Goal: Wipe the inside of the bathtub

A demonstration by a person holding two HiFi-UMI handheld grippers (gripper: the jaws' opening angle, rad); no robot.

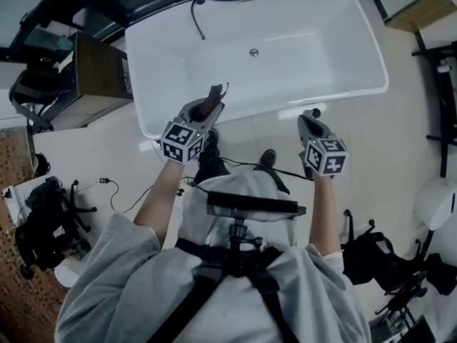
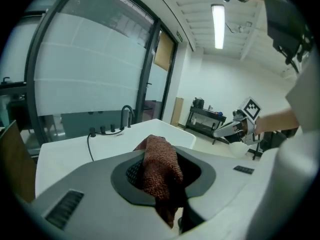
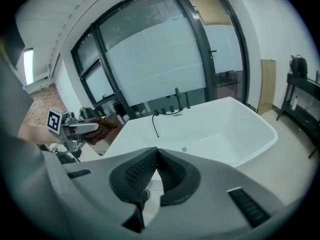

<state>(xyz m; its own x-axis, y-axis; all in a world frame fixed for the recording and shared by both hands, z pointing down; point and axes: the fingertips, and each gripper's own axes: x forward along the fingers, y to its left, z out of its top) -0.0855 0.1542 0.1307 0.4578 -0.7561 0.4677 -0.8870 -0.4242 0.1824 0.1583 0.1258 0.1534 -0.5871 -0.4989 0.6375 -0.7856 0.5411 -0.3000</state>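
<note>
Pale tile flooring and a frosted glass wall are being shown around a white bathtub. The tub is lying just ahead of and below both tongs. Its long axis is being run crosswise to them, from beyond the left tongs to well past the right tongs.

Its basin is being shown bare, with a drain set in its bottom, ahead of the gap between the two tongs. A dark hose is being draped over the far rim, ahead of the left tongs.

A reddish-brown cloth is being clamped in the left tongs, bunched between the pads and sticking forward past them. It is being held above the tub's near rim, close to the tub's left end, and, as far as can be judged, is not yet touching the inside. The right tongs are being held clenched on nothing, pads together, short of the near rim and over the floor.

The cloth-bearing left tongs are therefore being judged the nearer to the basin. The coming move is being judged as a reach forward and down over the rim. From there the strokes would be laid along the tub's long axis, toward the side of the right tongs.
</note>
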